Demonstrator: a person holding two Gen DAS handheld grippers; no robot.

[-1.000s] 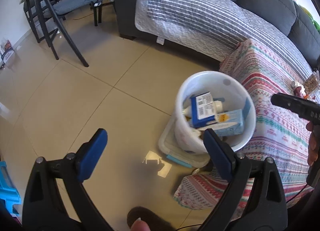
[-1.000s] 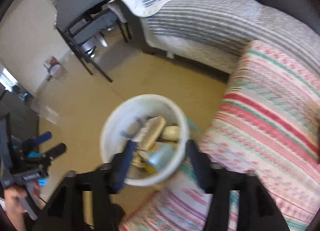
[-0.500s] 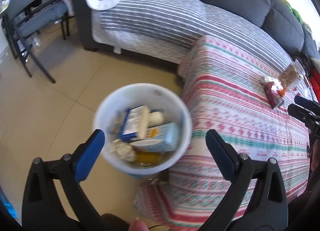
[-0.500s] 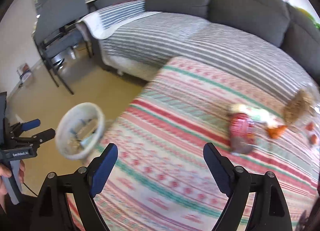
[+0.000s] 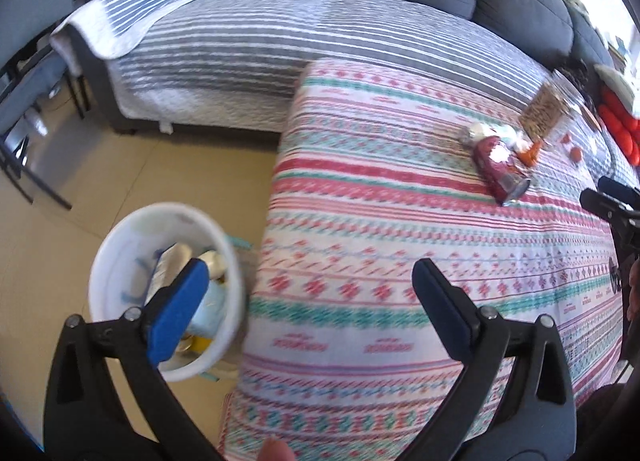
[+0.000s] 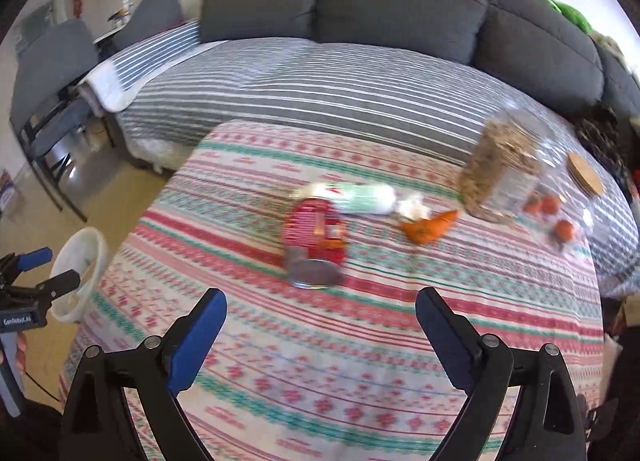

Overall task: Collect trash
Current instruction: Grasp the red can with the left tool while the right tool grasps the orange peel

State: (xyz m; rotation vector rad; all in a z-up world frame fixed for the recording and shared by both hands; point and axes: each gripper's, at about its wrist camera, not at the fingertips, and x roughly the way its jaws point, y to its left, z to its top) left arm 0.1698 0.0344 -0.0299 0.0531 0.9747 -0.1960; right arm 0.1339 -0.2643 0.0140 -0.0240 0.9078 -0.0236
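Right claw (image 6: 320, 325) spread wide, jaws just opened further, nothing between them. Left claw (image 5: 308, 301) likewise spread and empty, above the desk (image 5: 360, 221) edge, beside the white bin (image 5: 104, 261) on the floor.

Red can (image 6: 314, 239) lying on its side mid-desk, touching a white-green wrapper (image 6: 352, 197); orange scrap (image 6: 428, 227) just beside.

Can judged light, thin-walled, smooth, prone to rolling: pinch across the body mid-length, moderate pressure. Wrapper and scrap judged soft, crushable.
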